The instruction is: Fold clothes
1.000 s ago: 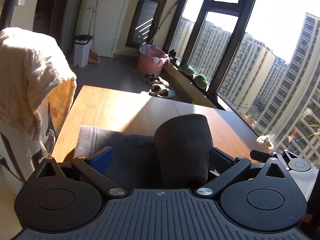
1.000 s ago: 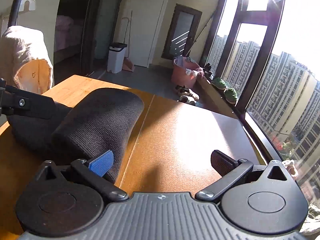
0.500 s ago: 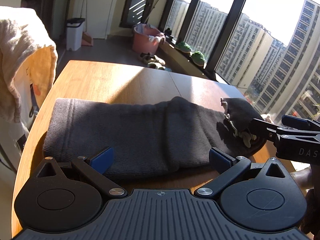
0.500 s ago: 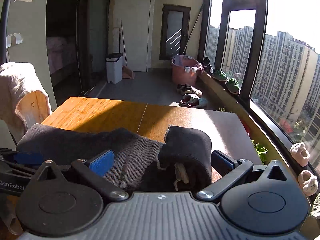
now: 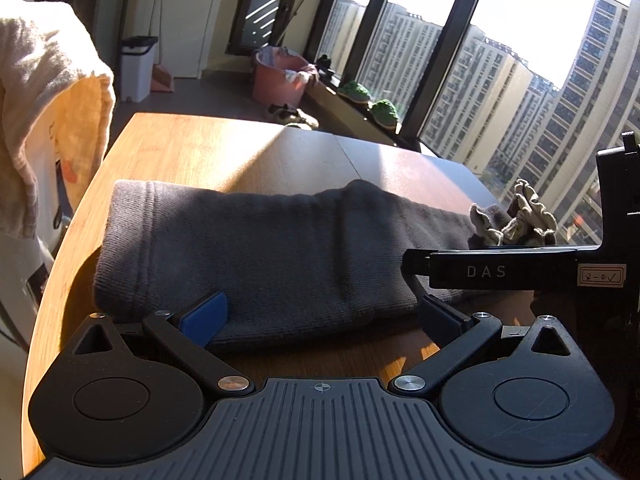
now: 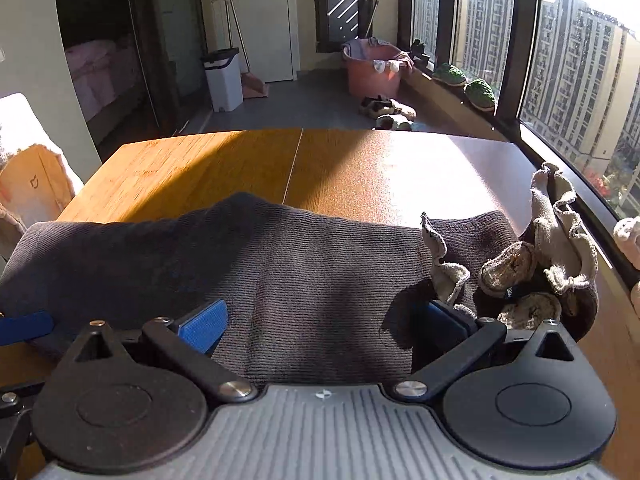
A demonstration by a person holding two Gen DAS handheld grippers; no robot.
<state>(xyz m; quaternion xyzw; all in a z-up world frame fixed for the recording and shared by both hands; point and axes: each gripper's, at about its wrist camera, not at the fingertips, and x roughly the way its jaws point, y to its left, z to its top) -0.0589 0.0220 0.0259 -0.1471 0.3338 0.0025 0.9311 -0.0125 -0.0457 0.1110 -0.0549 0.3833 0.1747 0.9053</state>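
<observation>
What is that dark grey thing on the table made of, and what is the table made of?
The dark grey garment looks like a soft knitted fabric, matte, with fine ribbed rows across it and stitched lines near one end. The table looks like wood or a wood-look top: orange-brown with streaky grain, a smooth finish that shines in the sun, and a thin seam down its middle.

Letters "DAS" in pale print on black bar of right gripper [image 5: 500, 270], seen from left wrist view. Small white sticker [image 5: 602, 276] at bar's right end, handwritten marks, not legible. Small logo on cardboard box [image 6: 32, 192] at left of right wrist view, no readable lettering.
</observation>
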